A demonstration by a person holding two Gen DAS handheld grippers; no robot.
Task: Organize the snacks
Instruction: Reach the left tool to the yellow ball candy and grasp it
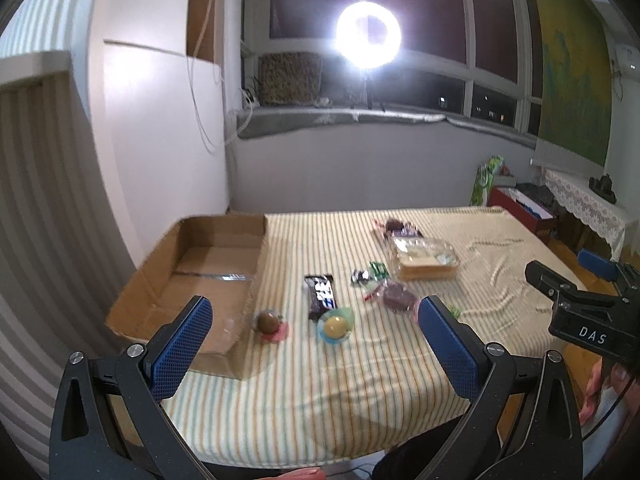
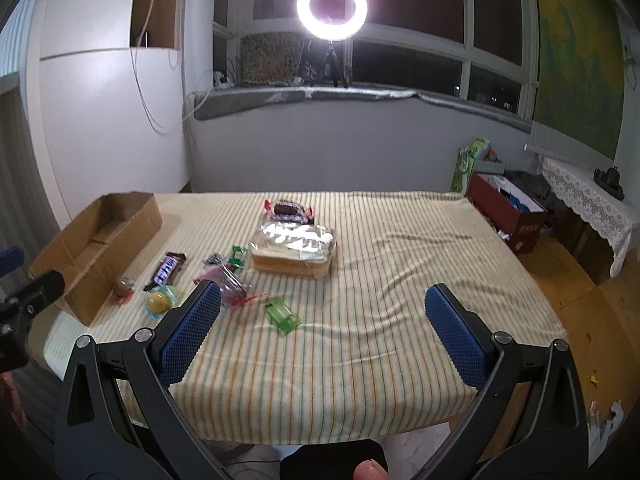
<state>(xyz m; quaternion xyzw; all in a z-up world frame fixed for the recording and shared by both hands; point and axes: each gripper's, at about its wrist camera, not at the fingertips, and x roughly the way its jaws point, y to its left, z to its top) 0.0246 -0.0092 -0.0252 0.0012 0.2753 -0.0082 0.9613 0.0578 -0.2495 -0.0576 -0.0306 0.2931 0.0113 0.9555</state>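
Observation:
An open cardboard box (image 1: 208, 268) (image 2: 104, 240) lies at the table's left. Right of it are snacks: a dark chocolate bar (image 1: 320, 294) (image 2: 168, 270), a brown round candy (image 1: 268, 322) (image 2: 122, 288), a yellow round candy (image 1: 335, 326) (image 2: 157, 302), a red-wrapped sweet (image 1: 394, 298) (image 2: 230, 288), a green packet (image 2: 281, 314) and a clear pack of wafers (image 1: 426, 258) (image 2: 294, 250). My left gripper (image 1: 316, 320) is open and empty above the near edge. My right gripper (image 2: 323, 308) is open and empty, also seen in the left wrist view (image 1: 576, 300).
The table has a striped cloth (image 2: 400, 280). More wrapped sweets (image 2: 288, 210) lie behind the wafers. A ring light (image 2: 332, 2) stands on the windowsill. A red box (image 2: 506, 210) sits on the floor at the right.

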